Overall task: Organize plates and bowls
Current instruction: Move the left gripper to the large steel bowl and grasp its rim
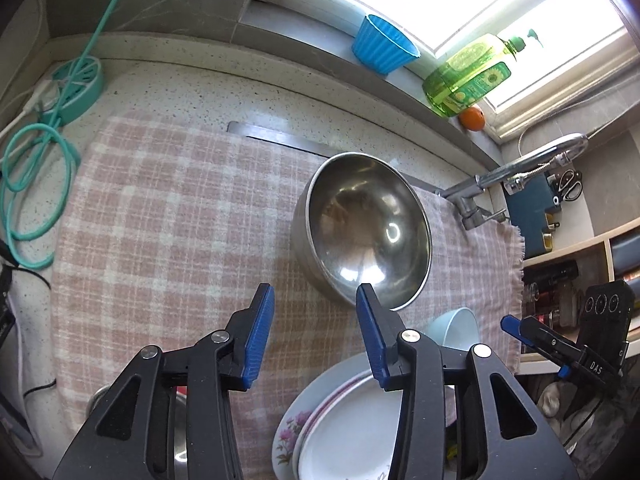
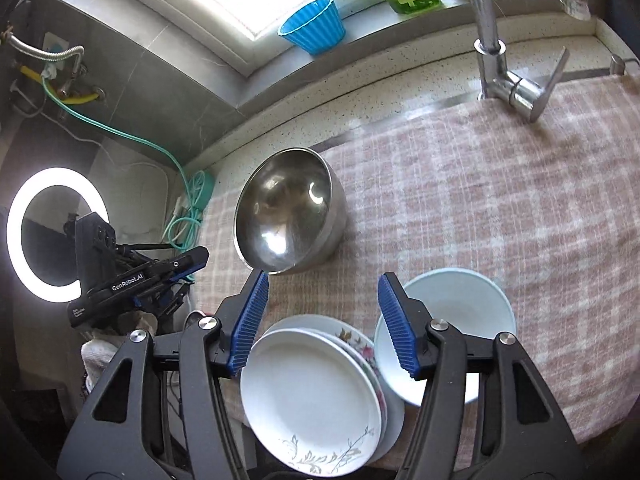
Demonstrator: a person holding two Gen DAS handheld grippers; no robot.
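A steel bowl (image 1: 366,228) stands on the pink checked cloth (image 1: 168,216); it also shows in the right wrist view (image 2: 286,216). A stack of white plates (image 2: 312,396) lies near the front edge, also in the left wrist view (image 1: 344,428). A pale blue bowl (image 2: 460,312) sits right of the stack, and shows in the left wrist view (image 1: 456,328). My left gripper (image 1: 316,300) is open and empty, just short of the steel bowl. My right gripper (image 2: 324,284) is open and empty above the plates, between the two bowls.
A faucet (image 2: 504,80) stands at the back right. On the sill are a blue cup (image 2: 314,26), a green soap bottle (image 1: 468,76) and an orange (image 1: 472,118). A teal cable and power strip (image 1: 48,120) lie at the left. A ring light (image 2: 56,236) glows at the left.
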